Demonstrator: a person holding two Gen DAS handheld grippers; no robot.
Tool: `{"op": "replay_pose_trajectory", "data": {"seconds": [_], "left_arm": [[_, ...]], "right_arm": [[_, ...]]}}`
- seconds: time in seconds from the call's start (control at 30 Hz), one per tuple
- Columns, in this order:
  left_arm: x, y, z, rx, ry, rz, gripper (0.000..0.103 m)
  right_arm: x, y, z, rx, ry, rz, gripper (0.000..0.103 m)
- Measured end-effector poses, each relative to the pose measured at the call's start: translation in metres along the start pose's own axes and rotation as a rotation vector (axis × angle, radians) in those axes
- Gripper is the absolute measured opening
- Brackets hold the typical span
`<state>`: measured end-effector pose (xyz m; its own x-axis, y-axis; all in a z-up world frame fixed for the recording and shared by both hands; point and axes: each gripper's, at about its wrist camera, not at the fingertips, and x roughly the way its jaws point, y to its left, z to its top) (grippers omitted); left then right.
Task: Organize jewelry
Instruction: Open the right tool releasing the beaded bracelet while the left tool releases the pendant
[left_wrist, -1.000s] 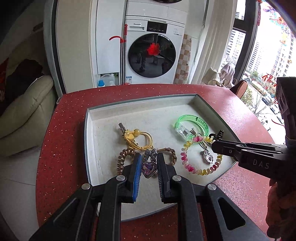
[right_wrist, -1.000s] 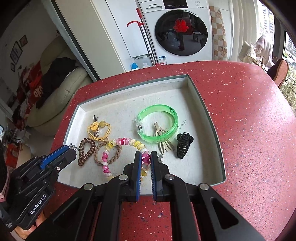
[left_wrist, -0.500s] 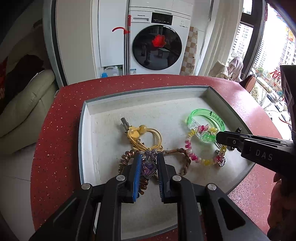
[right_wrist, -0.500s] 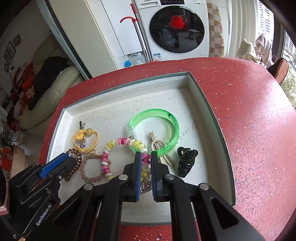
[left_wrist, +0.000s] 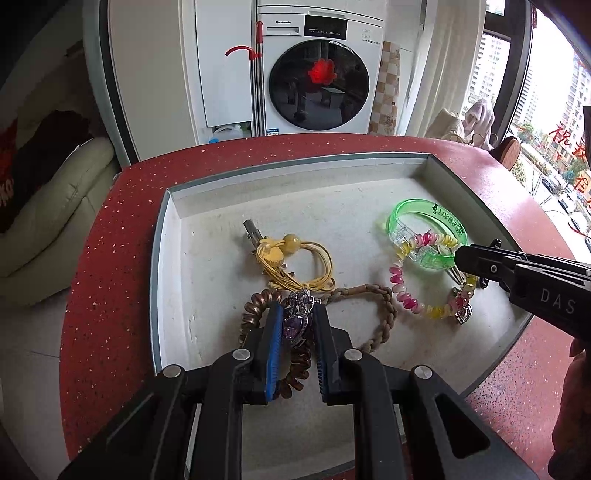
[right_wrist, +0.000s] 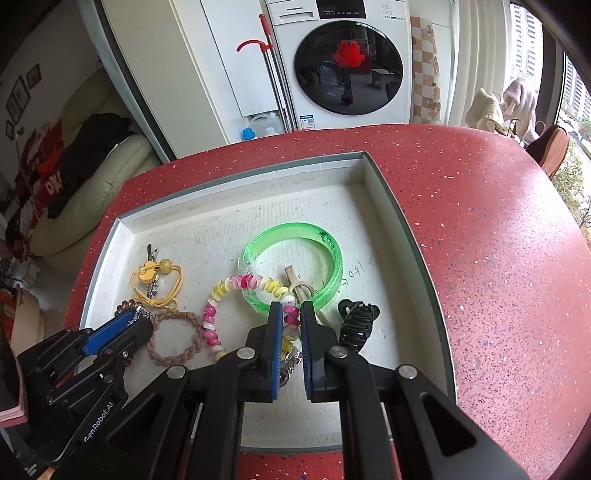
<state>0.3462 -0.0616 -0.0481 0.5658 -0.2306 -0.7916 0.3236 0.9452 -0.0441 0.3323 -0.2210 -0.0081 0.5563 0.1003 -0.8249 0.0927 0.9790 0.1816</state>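
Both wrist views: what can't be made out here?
- Left wrist: the hair claw is hidden behind the right gripper.
- Right wrist: the purple heart pendant is hidden by the left gripper; the charm on the bead bracelet is mostly covered by the right gripper's fingers.
- Writing on the tray floor and on the green bangle is too small.

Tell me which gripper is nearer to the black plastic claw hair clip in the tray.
Right. The right gripper, shut on the pink-and-yellow beaded bracelet, sits just left of the black plastic claw hair clip. The left gripper is across the tray, by the brown hair ties.
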Motion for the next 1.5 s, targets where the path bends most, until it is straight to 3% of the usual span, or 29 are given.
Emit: {"op": "replay_pose_trajectory", "data": {"seconds": [0.3, 0.33, 0.43, 0.47, 0.67, 0.9, 0.93, 0.97, 1.0, 1.03, 1.1, 1.3, 1.37, 1.5], "left_arm": [[-0.004, -0.003, 0.0, 0.015, -0.012, 0.022, 0.036], [-0.006, -0.003, 0.0, 0.016, -0.017, 0.026, 0.036], [-0.009, -0.005, 0.001, 0.019, -0.028, 0.034, 0.036], [-0.009, -0.005, 0.002, 0.019, -0.029, 0.032, 0.036], [-0.013, -0.007, 0.003, 0.025, -0.038, 0.033, 0.036], [-0.018, -0.01, 0.007, 0.034, -0.053, 0.037, 0.036], [-0.019, -0.011, 0.008, 0.034, -0.056, 0.036, 0.038], [-0.021, -0.011, 0.008, 0.034, -0.059, 0.038, 0.07], [-0.023, -0.012, 0.008, 0.028, -0.071, 0.045, 0.091], [-0.029, -0.012, 0.007, 0.018, -0.103, 0.066, 0.103], [-0.037, -0.014, 0.008, 0.024, -0.138, 0.079, 0.103], [-0.044, -0.01, 0.01, 0.001, -0.122, 0.076, 0.103], [-0.048, -0.009, 0.006, -0.003, -0.12, 0.087, 0.103], [-0.056, -0.008, -0.002, -0.011, -0.12, 0.114, 0.103]], "right_arm": [[0.001, -0.005, 0.0, 0.026, 0.021, 0.045, 0.012], [0.0, -0.006, -0.001, 0.027, 0.022, 0.051, 0.015], [-0.005, -0.007, -0.002, 0.034, 0.008, 0.068, 0.046], [-0.009, -0.006, -0.002, 0.033, -0.004, 0.071, 0.048], [-0.025, -0.006, 0.0, 0.041, -0.047, 0.101, 0.048], [-0.041, -0.013, 0.001, 0.05, -0.091, 0.079, 0.048], [-0.042, -0.012, 0.0, 0.041, -0.094, 0.07, 0.048], [-0.043, -0.012, 0.0, 0.034, -0.094, 0.062, 0.048], [-0.043, -0.012, -0.001, 0.031, -0.093, 0.057, 0.048], [-0.044, -0.013, -0.001, 0.033, -0.091, 0.058, 0.048], [-0.044, -0.016, -0.002, 0.04, -0.086, 0.059, 0.049], [-0.04, -0.019, -0.005, 0.043, -0.056, 0.06, 0.052], [-0.04, -0.017, -0.008, 0.033, -0.047, 0.069, 0.066], [-0.045, -0.013, -0.016, 0.008, -0.051, 0.079, 0.081]]}}
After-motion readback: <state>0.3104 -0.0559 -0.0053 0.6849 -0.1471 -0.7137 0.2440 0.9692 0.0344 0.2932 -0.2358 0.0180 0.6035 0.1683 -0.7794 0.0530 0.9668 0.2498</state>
